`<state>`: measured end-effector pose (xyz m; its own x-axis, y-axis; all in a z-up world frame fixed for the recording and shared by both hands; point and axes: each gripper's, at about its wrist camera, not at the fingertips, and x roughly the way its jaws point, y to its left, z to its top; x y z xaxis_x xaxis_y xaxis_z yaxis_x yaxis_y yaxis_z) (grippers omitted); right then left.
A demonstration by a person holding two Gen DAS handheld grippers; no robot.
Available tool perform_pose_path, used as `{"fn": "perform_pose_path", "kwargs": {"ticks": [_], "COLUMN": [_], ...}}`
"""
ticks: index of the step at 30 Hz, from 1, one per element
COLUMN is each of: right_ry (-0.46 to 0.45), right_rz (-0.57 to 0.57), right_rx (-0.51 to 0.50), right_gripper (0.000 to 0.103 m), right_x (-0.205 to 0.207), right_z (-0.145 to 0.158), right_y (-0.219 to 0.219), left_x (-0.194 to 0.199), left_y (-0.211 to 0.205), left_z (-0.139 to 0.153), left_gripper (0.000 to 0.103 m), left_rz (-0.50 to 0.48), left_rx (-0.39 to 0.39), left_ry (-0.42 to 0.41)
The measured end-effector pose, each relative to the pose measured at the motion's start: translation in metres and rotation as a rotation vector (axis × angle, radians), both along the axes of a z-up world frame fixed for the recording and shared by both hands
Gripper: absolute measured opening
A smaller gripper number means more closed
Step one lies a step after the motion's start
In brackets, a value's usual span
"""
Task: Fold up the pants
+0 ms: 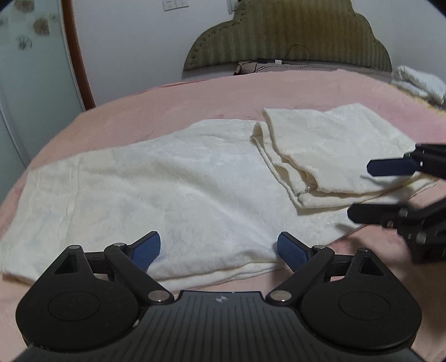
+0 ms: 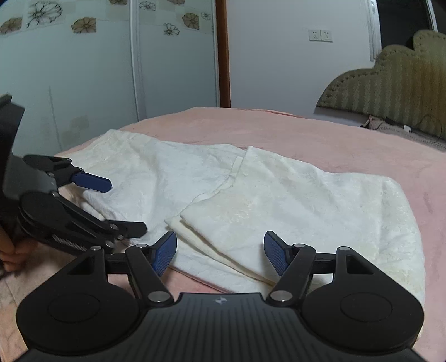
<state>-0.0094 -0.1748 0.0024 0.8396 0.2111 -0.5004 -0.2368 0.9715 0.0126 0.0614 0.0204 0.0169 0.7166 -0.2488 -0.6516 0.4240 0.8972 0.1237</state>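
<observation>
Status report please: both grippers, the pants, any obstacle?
Left gripper open, right gripper open, both empty. Cream pants on pink bed, one end folded over. No obstacle seen.

Bare pink blanket (image 1: 195, 94) lies open beyond the pants (image 1: 156, 178); headboard clutter (image 1: 259, 66), seemingly, sits far back

Cream pants (image 1: 156, 178) on pink bedspread (image 1: 195, 94), olive striped headboard (image 1: 292, 36).

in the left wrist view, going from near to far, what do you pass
Left tool → pants → pink bedspread → green headboard → wall sockets.
</observation>
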Motion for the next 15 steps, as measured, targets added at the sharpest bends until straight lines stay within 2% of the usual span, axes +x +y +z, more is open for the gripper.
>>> {"fn": "perform_pose_path", "kwargs": {"ticks": [3,5,7,11,15], "right_ry": [-0.061,-0.084,-0.099,-0.119,-0.123], "right_rz": [0.048,0.028,-0.009,-0.036,0.006], "right_rx": [-0.08,-0.129,-0.163,-0.309,-0.419], "right_gripper": [0.069,0.068,0.068,0.056,0.05], "right_x": [-0.008,-0.006,-0.003,0.001,0.002], "right_z": [0.003,0.002,0.001,-0.002,-0.008], "right_y": [0.017,0.025,0.027,0.034,0.045], "left_x": [0.001,0.004,0.011,0.034,0.051], "left_y": [0.012,0.015,0.015,0.011,0.008], "left_z": [0.013,0.023,0.032,0.036,0.029], "left_gripper": [0.084,0.084,0.084,0.084,0.084], "left_rz": [0.039,0.063,0.069,0.058,0.062], "left_rx": [-0.09,-0.191,-0.313,-0.533,-0.698], "left_ry": [0.001,-0.012,0.011,0.156,0.307]}}
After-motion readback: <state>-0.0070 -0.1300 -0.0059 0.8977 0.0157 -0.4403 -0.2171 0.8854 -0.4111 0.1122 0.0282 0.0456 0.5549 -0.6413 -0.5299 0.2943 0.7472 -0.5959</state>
